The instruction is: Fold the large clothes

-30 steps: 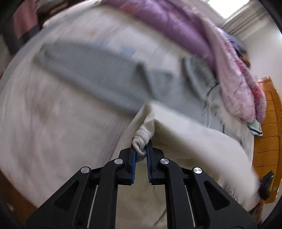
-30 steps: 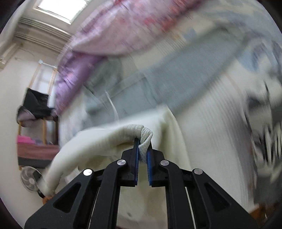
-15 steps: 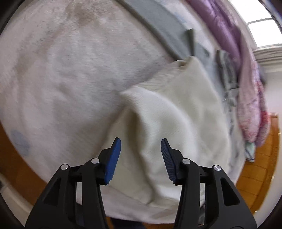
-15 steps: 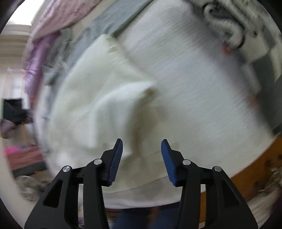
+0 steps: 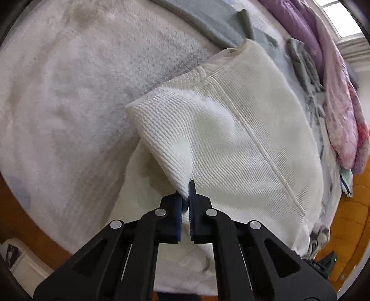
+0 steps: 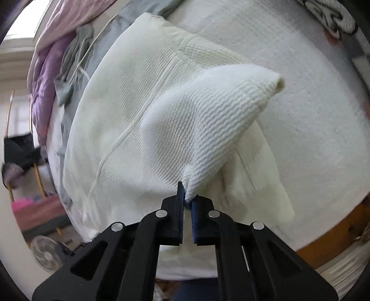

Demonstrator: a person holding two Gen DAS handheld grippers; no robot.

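Observation:
A cream knit sweater (image 5: 242, 139) lies spread on a white fuzzy bed cover (image 5: 69, 92). In the left wrist view my left gripper (image 5: 185, 201) points steeply down, its jaws closing tight on a pinch of the knit, which rises into a peaked fold toward the pads. In the right wrist view the same sweater (image 6: 129, 111) fills the middle. My right gripper (image 6: 187, 201) is likewise closing tight on a raised cone of the knit near the edge facing me. The fabric pressed between each pair of pads is hidden.
A grey garment (image 5: 208, 20) lies beyond the sweater, with a purple and pink quilt (image 5: 335, 104) heaped behind it. The wooden bed frame (image 5: 351, 220) borders the cover. A black-and-white patterned cloth (image 6: 328, 16) lies at the far right, and a fan (image 6: 46, 254) stands on the floor.
A second ago both grippers held bunched sweater edges aloft. Half a second ago both stood open over the laid-down sweater. Now both have dropped lower and shut on new pinches of knit.

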